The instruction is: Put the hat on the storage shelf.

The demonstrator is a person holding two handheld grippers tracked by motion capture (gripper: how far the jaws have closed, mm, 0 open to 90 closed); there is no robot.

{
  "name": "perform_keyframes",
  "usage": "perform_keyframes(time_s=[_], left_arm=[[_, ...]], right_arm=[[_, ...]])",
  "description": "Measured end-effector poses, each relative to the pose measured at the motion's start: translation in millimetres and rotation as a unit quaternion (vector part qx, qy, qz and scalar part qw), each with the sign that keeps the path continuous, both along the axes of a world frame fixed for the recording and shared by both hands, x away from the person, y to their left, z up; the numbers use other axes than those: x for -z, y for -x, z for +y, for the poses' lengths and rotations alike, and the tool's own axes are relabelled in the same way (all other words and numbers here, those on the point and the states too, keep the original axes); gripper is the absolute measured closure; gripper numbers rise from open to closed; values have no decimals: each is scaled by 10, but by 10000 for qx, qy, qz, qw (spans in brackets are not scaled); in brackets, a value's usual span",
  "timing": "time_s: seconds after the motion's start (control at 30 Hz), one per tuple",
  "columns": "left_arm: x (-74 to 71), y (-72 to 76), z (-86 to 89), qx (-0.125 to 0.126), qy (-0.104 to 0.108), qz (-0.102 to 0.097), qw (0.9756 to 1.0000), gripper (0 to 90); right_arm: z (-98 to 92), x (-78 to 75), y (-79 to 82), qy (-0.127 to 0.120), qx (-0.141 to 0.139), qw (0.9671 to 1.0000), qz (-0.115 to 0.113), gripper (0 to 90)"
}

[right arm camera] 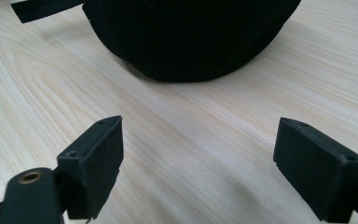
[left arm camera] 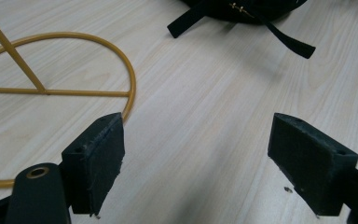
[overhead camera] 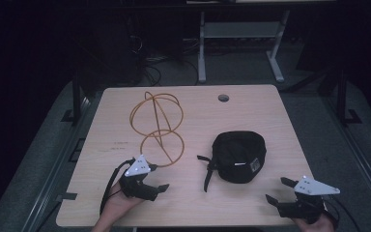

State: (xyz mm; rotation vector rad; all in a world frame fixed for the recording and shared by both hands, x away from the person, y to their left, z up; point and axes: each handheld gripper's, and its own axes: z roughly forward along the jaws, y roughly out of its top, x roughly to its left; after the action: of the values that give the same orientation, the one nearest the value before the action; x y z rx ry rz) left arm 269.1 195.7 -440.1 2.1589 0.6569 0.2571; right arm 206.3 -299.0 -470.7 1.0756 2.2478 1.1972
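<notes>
A gold wire frame of rings and rods lies on the left half of the wooden table. A black cap with a loose strap rests to its right. My left gripper sits near the front edge, just below the frame's lower ring, jaws wide apart and empty. In the left gripper view the gripper faces bare wood, the gold ring at its left and the cap's strap ahead. My right gripper stands open at the front right; in the right gripper view it points at the cap, a short way off.
A round cable hole sits near the table's far edge. Beyond the table are dark floor, cables and the white legs of another desk. Bare wood lies between the two grippers.
</notes>
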Motion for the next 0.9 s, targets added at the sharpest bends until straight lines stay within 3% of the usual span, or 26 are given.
perform_keyframes(time_s=[0.4,0.6,0.9], left_arm=[[-32,32,-64,99,122,27,9999,180],[-100,55,-149,246,281,77,9993,180],[-206,25,-299,364,346,148,9986,180]], right_arm=[[30,-24,8,-44,-24,10000,-21,155],[44,-28,20,-66,-19,10000,-16,151],[11,-24,26,-150,32,9999,-16,151]])
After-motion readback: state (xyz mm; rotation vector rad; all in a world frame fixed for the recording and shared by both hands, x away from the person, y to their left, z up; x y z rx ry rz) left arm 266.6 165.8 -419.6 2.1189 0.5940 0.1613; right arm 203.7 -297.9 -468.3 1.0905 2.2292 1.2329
